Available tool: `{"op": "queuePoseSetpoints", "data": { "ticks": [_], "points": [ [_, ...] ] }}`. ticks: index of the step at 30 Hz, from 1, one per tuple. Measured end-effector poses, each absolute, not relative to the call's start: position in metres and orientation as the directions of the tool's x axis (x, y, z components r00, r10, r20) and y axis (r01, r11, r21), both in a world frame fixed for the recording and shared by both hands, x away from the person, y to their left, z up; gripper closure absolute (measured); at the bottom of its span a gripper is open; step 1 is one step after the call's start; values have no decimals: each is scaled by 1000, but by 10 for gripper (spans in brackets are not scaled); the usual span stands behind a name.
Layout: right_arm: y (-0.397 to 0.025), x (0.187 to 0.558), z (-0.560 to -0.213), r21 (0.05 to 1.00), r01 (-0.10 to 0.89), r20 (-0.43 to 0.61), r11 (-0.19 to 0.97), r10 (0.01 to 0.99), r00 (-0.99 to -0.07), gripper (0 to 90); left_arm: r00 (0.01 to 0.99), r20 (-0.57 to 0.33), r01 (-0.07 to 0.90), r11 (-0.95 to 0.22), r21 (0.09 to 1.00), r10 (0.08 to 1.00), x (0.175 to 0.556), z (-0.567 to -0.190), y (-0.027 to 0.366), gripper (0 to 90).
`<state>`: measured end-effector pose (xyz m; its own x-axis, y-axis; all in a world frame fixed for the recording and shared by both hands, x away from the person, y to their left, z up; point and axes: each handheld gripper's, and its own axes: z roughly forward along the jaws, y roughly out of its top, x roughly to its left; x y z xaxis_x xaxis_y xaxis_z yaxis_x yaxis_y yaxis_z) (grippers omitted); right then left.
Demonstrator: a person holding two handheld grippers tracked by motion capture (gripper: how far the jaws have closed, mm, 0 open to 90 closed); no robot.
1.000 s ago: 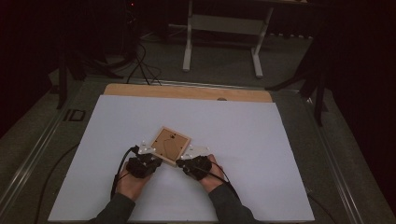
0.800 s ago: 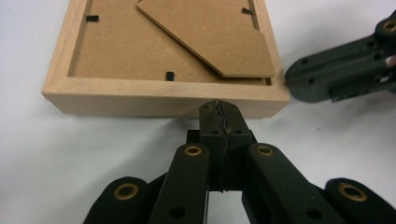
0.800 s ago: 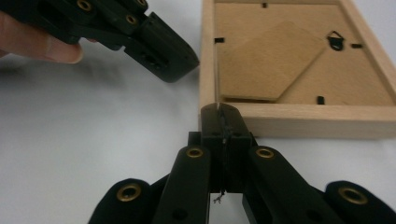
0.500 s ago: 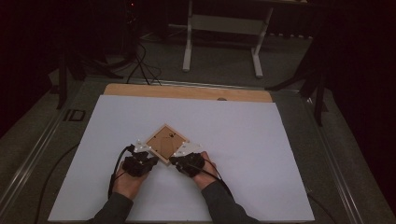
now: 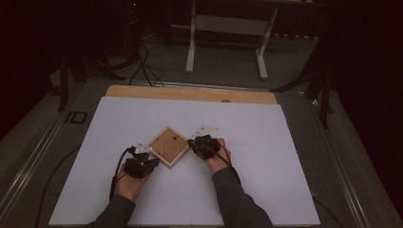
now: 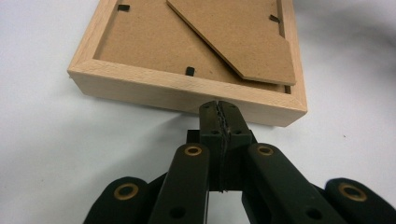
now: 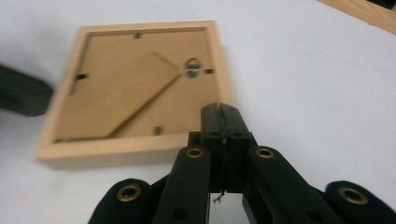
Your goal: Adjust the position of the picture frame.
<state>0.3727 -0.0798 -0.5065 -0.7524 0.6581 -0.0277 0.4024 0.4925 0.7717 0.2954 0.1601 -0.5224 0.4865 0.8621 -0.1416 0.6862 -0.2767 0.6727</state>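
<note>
Frame (image 6: 187, 70) cut off by top edge in left gripper view; blurred in right gripper view. Left gripper (image 7: 21, 95) a dark smear, cropped at that view's left edge.

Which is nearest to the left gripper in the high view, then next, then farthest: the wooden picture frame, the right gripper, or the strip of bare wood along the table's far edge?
1. Square light-wood picture frame, lying back-up just ahead of the left gripper, to its right.
2. Right gripper, across the frame at its right corner.
3. Bare wooden strip, along the white table's far edge.
</note>
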Motion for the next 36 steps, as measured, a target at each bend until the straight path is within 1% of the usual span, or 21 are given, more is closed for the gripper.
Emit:
{"op": "queuePoseSetpoints", "data": {
  "ticks": [9, 18, 32, 36],
  "points": [
    [-77, 392, -509, 751, 441, -34, 491, 697, -717, 897, 472, -157, 692, -254, 676, 867, 297, -523, 160, 893],
    [-76, 400, -514, 722, 468, -43, 509, 708, -705, 897, 463, -154, 694, -249, 675, 873, 300, -525, 160, 895],
    [-81, 394, -518, 693, 491, -36, 528, 706, -708, 899, 436, -136, 690, -234, 685, 890, 307, -526, 160, 896],
    [-87, 391, -520, 691, 506, -11, 516, 708, -706, 899, 427, -130, 687, -228, 690, 895, 311, -527, 159, 896]
  ]
}}
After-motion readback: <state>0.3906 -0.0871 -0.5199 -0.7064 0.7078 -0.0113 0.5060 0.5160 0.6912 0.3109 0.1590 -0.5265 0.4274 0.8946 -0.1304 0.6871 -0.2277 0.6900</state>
